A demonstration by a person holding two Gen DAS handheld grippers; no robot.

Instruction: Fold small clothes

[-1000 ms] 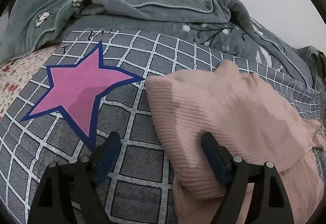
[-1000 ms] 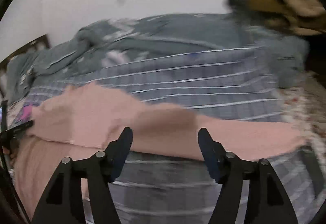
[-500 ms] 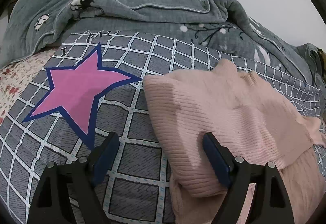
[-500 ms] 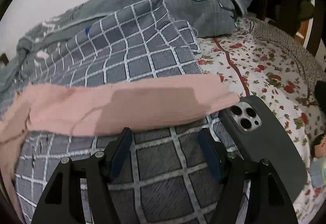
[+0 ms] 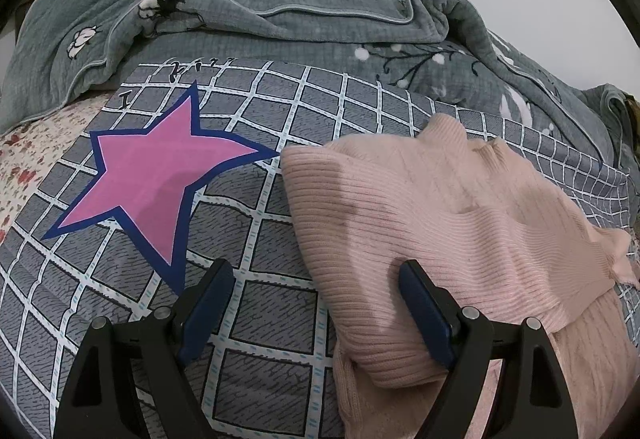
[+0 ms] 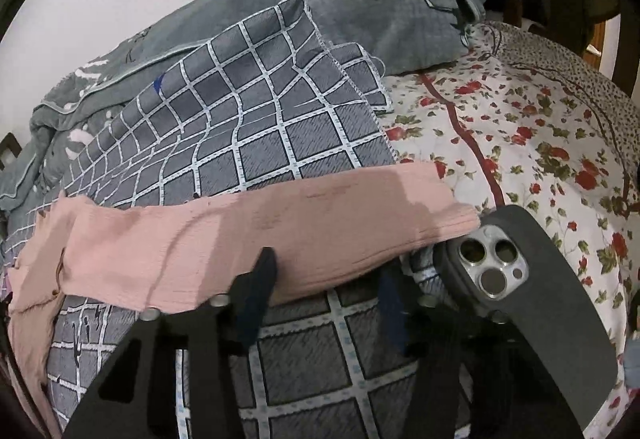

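A pink ribbed knit sweater [image 5: 440, 223] lies partly folded on a grey checked cloth [image 5: 256, 263] on the bed. My left gripper [image 5: 316, 307] is open and empty; its right finger rests on the sweater's folded left part, its left finger over the cloth. In the right wrist view one pink sleeve [image 6: 280, 235] stretches out to the right. My right gripper [image 6: 324, 291] is open, its jaws straddling the sleeve's near edge: the left finger lies over the sleeve, the right finger is partly hidden under it.
A pink star [image 5: 156, 175] is printed on the cloth. A rumpled grey-green quilt [image 5: 280, 27] lies along the back. A phone in a dark case [image 6: 532, 295] lies by the sleeve's cuff on a floral sheet [image 6: 520, 127].
My right gripper swung right from the sweater's body and moved forward onto the outstretched sleeve. My left gripper has barely moved.
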